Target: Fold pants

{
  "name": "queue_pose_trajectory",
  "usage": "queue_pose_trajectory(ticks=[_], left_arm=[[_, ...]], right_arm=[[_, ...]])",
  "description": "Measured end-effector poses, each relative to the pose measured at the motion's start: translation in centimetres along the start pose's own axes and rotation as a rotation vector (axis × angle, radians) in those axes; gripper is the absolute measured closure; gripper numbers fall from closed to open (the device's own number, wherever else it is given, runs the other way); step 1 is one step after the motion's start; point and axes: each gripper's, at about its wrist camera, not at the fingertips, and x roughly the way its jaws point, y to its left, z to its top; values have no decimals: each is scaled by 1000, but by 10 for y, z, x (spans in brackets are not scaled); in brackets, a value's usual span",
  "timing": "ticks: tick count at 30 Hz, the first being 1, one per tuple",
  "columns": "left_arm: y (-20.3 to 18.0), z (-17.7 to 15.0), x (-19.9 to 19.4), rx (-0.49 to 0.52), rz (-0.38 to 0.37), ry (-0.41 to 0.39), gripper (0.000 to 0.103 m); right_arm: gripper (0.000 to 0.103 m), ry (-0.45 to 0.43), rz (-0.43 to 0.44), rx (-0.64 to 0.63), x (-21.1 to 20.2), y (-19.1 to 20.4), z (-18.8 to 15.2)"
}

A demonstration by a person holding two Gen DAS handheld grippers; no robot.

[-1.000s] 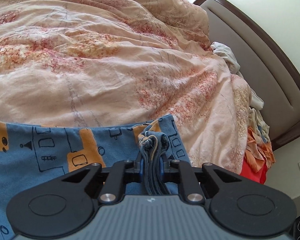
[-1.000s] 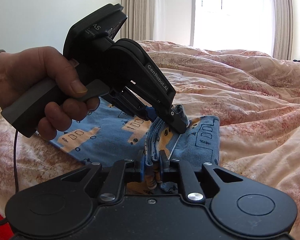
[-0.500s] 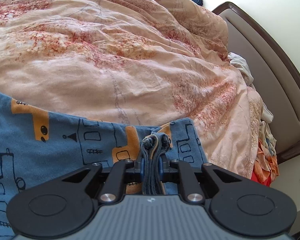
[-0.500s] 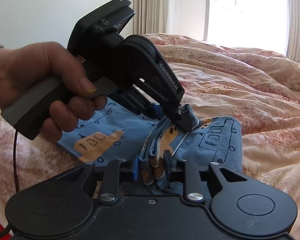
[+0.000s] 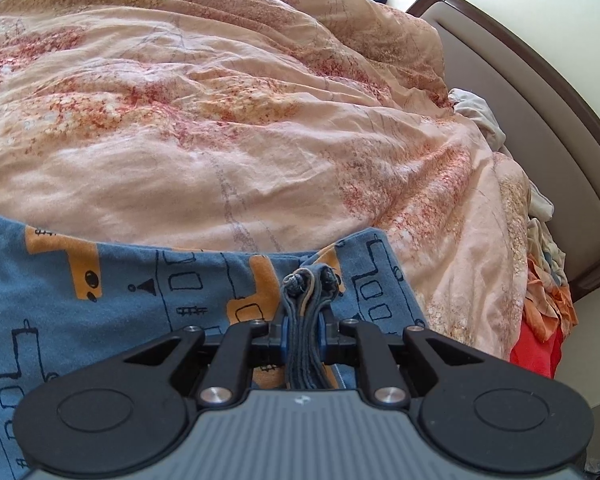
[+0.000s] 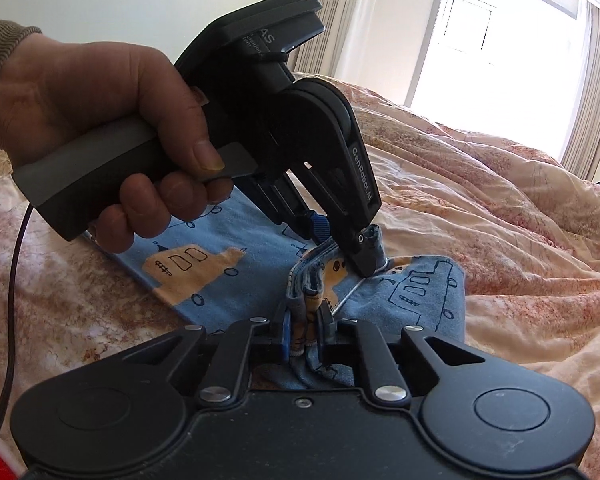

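The pants (image 5: 112, 304) are blue with orange shapes and dark line drawings, lying on a peach floral duvet (image 5: 228, 128). My left gripper (image 5: 303, 326) is shut on a bunched edge of the pants, several layers thick. In the right wrist view the pants (image 6: 416, 296) spread ahead and to the left. My right gripper (image 6: 305, 332) is shut on another bunch of the same edge. The left gripper (image 6: 370, 252) also shows there, held by a hand, clamping the cloth just ahead of my right one.
A padded headboard (image 5: 532, 128) with a dark frame runs along the right. Loose clothes (image 5: 544, 280) in white, orange and red pile beside it. A window (image 6: 496, 48) and curtains stand behind the bed. A black cable (image 6: 10, 320) hangs at left.
Both grippers stay shut on the pants edge. The left one has shifted along the bed, so more blue cloth shows at its left. The right gripper's view has drawn closer to the left gripper.
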Motion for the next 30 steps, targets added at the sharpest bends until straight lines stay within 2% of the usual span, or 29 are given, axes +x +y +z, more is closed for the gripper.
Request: queue_pose_trajectory(ticks=[7,13,21,30], left_arm=[[18,-3,-25,-35,6,-44,90],[40,-7,-47,-56,40,-63,90],[61,-10,-49,-85,49,-52,90],[73,-11,-66,-93,52,-85,90]], right_arm=[[90,-11,25,-10,-3,9,16],[90,-14,70,-36,5,30,32],[90,11,106,-22,24,50,41],[90,11,126,-29,32,53,52]])
